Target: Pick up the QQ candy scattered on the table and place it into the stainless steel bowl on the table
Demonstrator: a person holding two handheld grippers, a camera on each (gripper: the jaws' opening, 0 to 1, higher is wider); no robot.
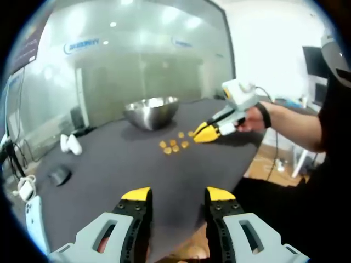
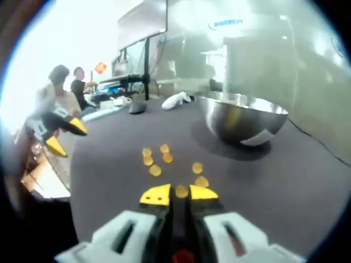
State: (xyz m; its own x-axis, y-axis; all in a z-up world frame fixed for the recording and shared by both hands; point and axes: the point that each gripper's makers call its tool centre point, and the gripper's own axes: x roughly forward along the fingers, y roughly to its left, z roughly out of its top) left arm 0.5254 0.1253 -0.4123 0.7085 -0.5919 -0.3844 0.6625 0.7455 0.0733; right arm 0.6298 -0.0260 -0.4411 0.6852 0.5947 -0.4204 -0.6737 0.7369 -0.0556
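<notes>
While the left gripper (image 1: 176, 198) hung spread over the table's (image 2: 285, 181) edge, the right gripper (image 2: 179, 193) pinched one QQ candy (image 2: 181, 191) across its sides, likely soft, light and slippery, short of the stainless steel bowl (image 2: 242, 118).

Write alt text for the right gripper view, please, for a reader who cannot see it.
The right gripper has its fingers closed on one yellow candy on the dark table. More candies lie just ahead, and the steel bowl stands beyond them. The left gripper hangs open at the table's edge.
</notes>
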